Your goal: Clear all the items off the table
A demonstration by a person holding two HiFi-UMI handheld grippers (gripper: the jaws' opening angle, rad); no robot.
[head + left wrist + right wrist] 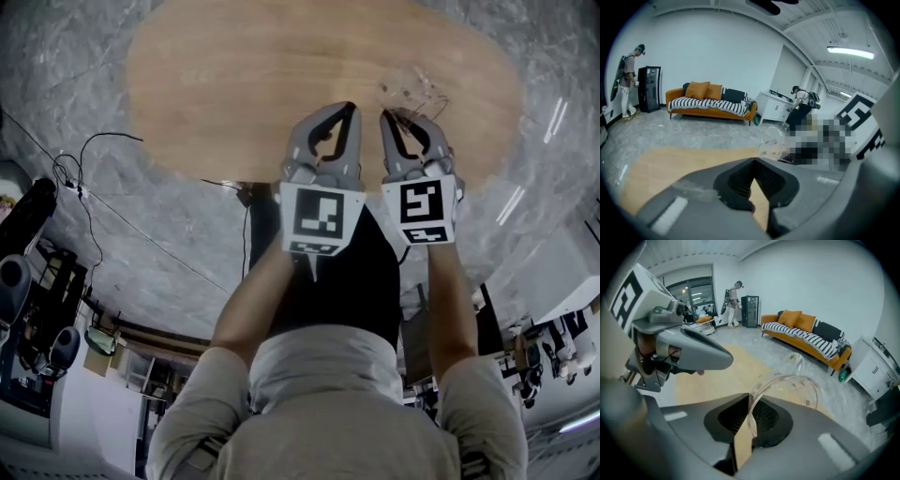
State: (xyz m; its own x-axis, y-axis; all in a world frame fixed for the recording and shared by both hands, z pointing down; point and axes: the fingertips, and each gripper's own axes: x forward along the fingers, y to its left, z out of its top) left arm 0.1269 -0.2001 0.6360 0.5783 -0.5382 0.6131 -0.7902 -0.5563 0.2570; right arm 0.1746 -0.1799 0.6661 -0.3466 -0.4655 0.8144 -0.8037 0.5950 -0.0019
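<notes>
A clear plastic cup hangs tilted over the right part of the oval wooden table. My right gripper is shut on its rim; in the right gripper view the thin transparent cup wall runs down between the jaws of the right gripper. My left gripper is close beside it on the left, shut with nothing in it. In the left gripper view the tips of the left gripper meet, and the cup shows just beyond them to the right.
The table's near edge lies just ahead of the person's body, over grey marbled floor. An orange sofa, a black cabinet and another person are far across the room. White counters stand to the right.
</notes>
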